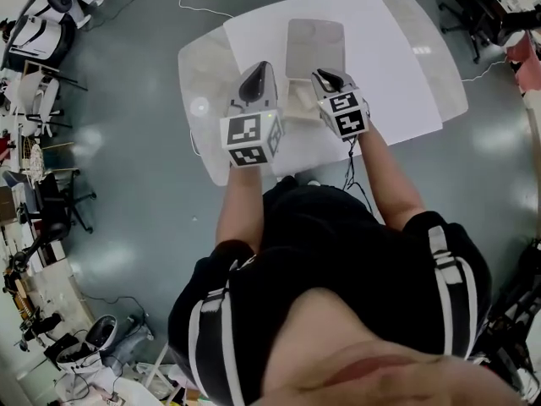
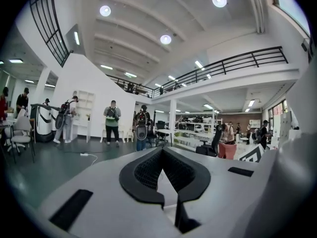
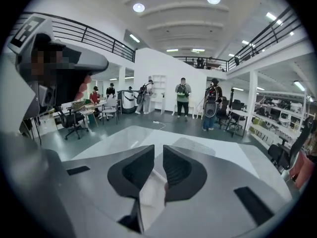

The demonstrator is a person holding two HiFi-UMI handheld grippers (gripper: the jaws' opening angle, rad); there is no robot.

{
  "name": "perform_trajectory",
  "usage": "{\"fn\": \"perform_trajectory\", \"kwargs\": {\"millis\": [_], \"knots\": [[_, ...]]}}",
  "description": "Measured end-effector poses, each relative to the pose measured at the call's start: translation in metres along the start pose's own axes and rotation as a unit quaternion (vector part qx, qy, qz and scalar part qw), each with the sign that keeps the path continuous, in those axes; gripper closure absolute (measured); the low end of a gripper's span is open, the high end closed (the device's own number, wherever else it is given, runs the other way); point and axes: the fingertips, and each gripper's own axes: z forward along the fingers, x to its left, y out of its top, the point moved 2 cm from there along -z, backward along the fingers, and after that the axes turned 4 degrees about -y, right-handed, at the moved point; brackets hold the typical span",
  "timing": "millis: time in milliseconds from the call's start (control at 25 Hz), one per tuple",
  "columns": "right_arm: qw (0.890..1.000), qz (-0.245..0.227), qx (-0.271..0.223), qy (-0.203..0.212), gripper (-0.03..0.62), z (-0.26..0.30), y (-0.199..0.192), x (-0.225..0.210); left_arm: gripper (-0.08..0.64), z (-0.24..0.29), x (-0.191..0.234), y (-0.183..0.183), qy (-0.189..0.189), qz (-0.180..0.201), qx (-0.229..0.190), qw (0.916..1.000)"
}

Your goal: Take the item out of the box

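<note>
As a person in a black top (image 1: 338, 235) leans over a white desk (image 1: 397, 66), both forearms stretch forward, each hand carrying a gripper topped with a marker cube. The left gripper (image 1: 262, 68) has its fingers (image 2: 143, 170) closed together at the tips; a pale sliver shows in the slot behind them, and it cannot be identified. The right gripper (image 1: 323, 76) has its fingers (image 3: 181, 170) drawn narrow, pinching a thin white flap (image 3: 151, 195). Between the two grippers, on the desk, sits the pale box (image 1: 296, 101), with a grey panel (image 1: 314, 47) lying just beyond it; the item inside cannot be made out. Past the desk, a grey floor (image 1: 135, 83) runs out to black office chairs (image 1: 469, 11). The gripper views look across to several standing people (image 3: 183, 97) in a bright hall ringed by a railed mezzanine (image 2: 233, 63).
</note>
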Motion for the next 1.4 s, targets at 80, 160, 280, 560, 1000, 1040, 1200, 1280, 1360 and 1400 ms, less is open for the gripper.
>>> {"fn": "perform_trajectory", "kwargs": {"millis": [80, 160, 280, 560, 1000, 1040, 1200, 1280, 1360, 1400], "knots": [[0.999, 0.007, 0.025, 0.019, 0.551, 0.009, -0.013, 0.006, 0.555, -0.002, 0.003, -0.001, 0.006, -0.002, 0.001, 1.0000], [0.998, 0.009, 0.050, 0.028, 0.529, 0.017, -0.026, 0.011, 0.555, -0.005, 0.007, -0.001, 0.011, -0.004, 0.002, 0.9999], [0.996, 0.009, 0.087, 0.033, 0.511, 0.029, -0.045, 0.016, 0.555, -0.009, 0.013, -0.002, 0.019, -0.006, 0.003, 0.9998], [0.985, 0.004, 0.166, 0.046, 0.489, 0.056, -0.082, 0.027, 0.555, -0.019, 0.028, -0.004, 0.038, -0.007, 0.008, 0.9992], [0.961, 0.028, 0.272, 0.039, 0.471, 0.093, -0.128, 0.027, 0.555, -0.032, 0.050, -0.009, 0.063, -0.011, 0.013, 0.9979], [0.959, 0.025, 0.279, 0.044, 0.469, 0.096, -0.130, 0.029, 0.555, -0.032, 0.053, -0.009, 0.064, -0.012, 0.014, 0.9978], [0.950, 0.019, 0.304, 0.073, 0.466, 0.106, -0.136, 0.044, 0.555, -0.033, 0.064, -0.010, 0.067, -0.019, 0.019, 0.9974], [0.944, 0.001, 0.326, 0.053, 0.460, 0.111, -0.147, 0.036, 0.555, -0.032, 0.068, -0.011, 0.068, -0.021, 0.022, 0.9972], [0.939, -0.002, 0.339, 0.056, 0.457, 0.116, -0.154, 0.037, 0.555, -0.032, 0.071, -0.009, 0.069, -0.020, 0.022, 0.9971], [0.938, -0.004, 0.342, 0.058, 0.457, 0.118, -0.156, 0.037, 0.555, -0.031, 0.073, -0.007, 0.070, -0.019, 0.021, 0.9971]]}}
